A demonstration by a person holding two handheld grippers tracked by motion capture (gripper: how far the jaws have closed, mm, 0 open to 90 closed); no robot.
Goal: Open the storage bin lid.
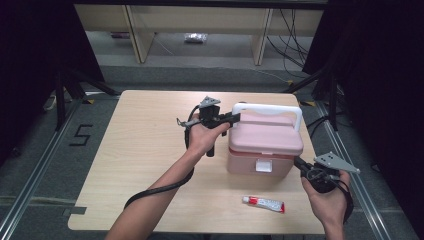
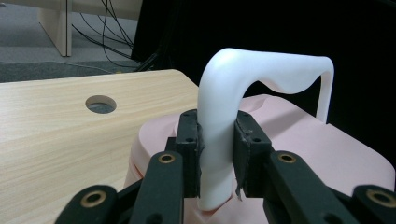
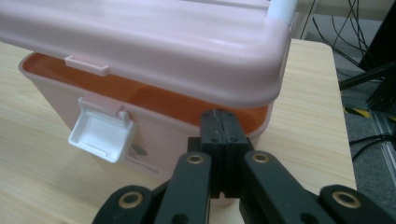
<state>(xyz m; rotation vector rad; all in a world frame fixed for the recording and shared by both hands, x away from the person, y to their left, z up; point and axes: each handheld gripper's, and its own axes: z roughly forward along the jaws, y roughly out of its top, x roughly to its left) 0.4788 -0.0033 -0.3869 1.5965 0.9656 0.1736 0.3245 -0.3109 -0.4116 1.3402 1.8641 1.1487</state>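
Between the left gripper's [image 2: 215, 154] black pads stands the near leg of the white handle [image 2: 219, 121] — both pads press on it, so the jaws are clamped on the handle low down, just above the pink lid [image 2: 327, 149]. From the high view the left gripper [image 1: 231, 118] comes in from the left of the box [image 1: 264, 145], its hand [image 1: 202, 135] wrapped round the body and a black cable trailing back along the forearm; the handle [image 1: 272, 108] arches upright over the far edge of the lid. At the box's right front corner sits the right gripper [image 3: 223, 130], its two pads pressed flat together with nothing between them, the tips resting at the orange gap under the lid [image 3: 154, 42], which stands slightly raised above the body. A white latch [image 3: 100, 133] hangs open on the front wall, flipped down and outward, and a small tab on the lid's rim sits above it, apart from it. Seen from above, the right gripper [image 1: 300, 162] points in toward the box from the lower right, held in the right hand [image 1: 327, 197] near the table's right edge. Outward from there, the box sits on the right half of the wooden table [image 1: 145, 150], and a red-and-white tube [image 1: 264, 204] lies flat in front of it, near the front edge — well apart from both grippers. A round hole [image 2: 101, 104] shows in the tabletop beyond the box's left side.
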